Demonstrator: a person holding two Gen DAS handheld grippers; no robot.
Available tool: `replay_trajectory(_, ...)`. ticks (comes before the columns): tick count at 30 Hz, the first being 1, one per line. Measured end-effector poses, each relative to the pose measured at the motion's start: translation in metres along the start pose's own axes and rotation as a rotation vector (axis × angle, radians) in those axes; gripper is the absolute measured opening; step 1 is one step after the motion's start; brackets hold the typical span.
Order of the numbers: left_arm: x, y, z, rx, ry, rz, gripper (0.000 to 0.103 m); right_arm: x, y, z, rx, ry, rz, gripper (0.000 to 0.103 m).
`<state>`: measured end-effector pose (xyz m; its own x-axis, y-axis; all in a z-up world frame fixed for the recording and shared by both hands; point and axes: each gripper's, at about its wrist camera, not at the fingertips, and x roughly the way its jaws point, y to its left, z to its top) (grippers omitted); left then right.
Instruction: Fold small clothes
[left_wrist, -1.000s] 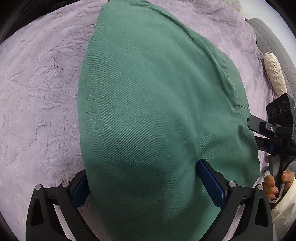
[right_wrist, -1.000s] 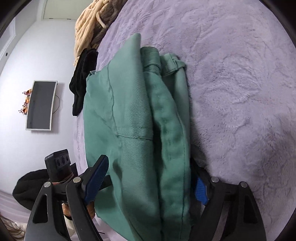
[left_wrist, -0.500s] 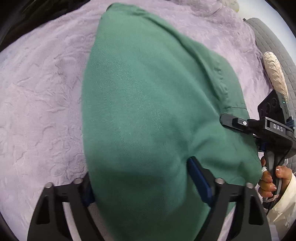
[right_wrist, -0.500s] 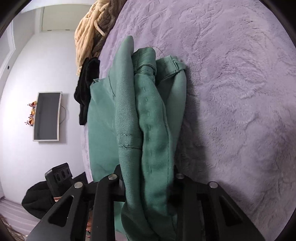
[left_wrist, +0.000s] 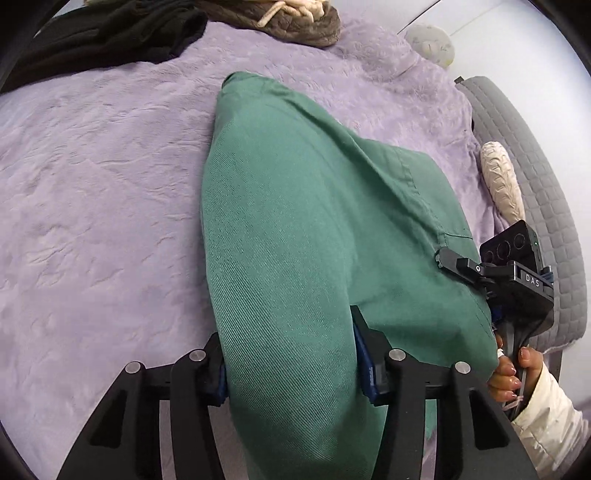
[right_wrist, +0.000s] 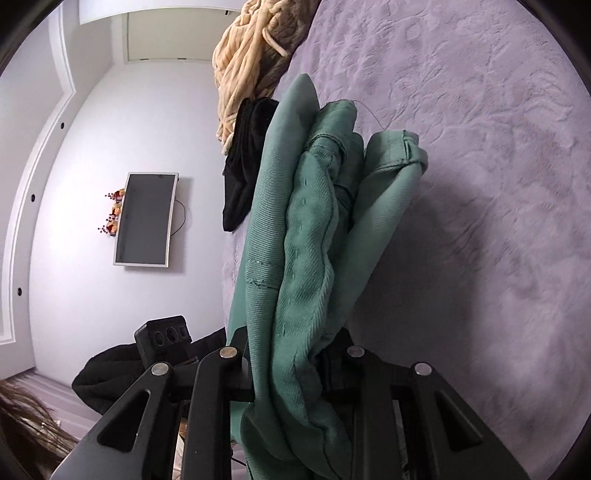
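Green twill garment (left_wrist: 295, 236), bunched, thick-seamed folds

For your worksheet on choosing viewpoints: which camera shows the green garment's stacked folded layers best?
The right wrist view: the green garment shows its bunched layers edge-on. The left wrist view shows only its smooth outer face.

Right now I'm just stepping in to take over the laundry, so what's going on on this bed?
A person holds two handheld grippers, both clamped on one green twill garment over the purple plush bedspread. The left gripper pinches a bulging fold at one end; the right gripper grips several bunched layers with a hem showing. The garment is partly folded. A black garment and a beige knitted piece lie further back.
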<state>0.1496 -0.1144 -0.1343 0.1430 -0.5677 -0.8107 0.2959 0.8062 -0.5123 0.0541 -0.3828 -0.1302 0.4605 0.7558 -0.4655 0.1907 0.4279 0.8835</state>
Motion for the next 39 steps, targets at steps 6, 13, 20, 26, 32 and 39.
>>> replay_trajectory(6, -0.059, 0.037, -0.042, 0.016, -0.004, 0.023, 0.053, 0.047, 0.029, -0.055, -0.014, 0.035, 0.022, 0.025)
replay_trajectory(13, -0.106, 0.101, -0.105, -0.010, 0.035, 0.089, 0.053, 0.110, 0.017, -0.115, 0.070, 0.087, -0.062, 0.029)
replay_trajectory(20, -0.110, 0.135, -0.140, 0.001, 0.088, 0.137, 0.054, 0.094, 0.028, -0.118, 0.040, 0.014, -0.444, 0.042)
replay_trajectory(26, -0.146, 0.124, -0.135, 0.123, 0.034, 0.143, 0.054, 0.087, 0.086, -0.101, -0.188, -0.100, -0.557, 0.018)
replay_trajectory(32, -0.140, 0.086, -0.152, 0.286, 0.114, 0.067, 0.054, 0.143, 0.075, -0.095, -0.311, -0.001, -0.719, 0.013)
replay_trajectory(39, -0.121, 0.080, -0.198, 0.420, 0.129, 0.143, 0.054, 0.136, 0.023, -0.102, -0.272, 0.037, -0.728, 0.000)
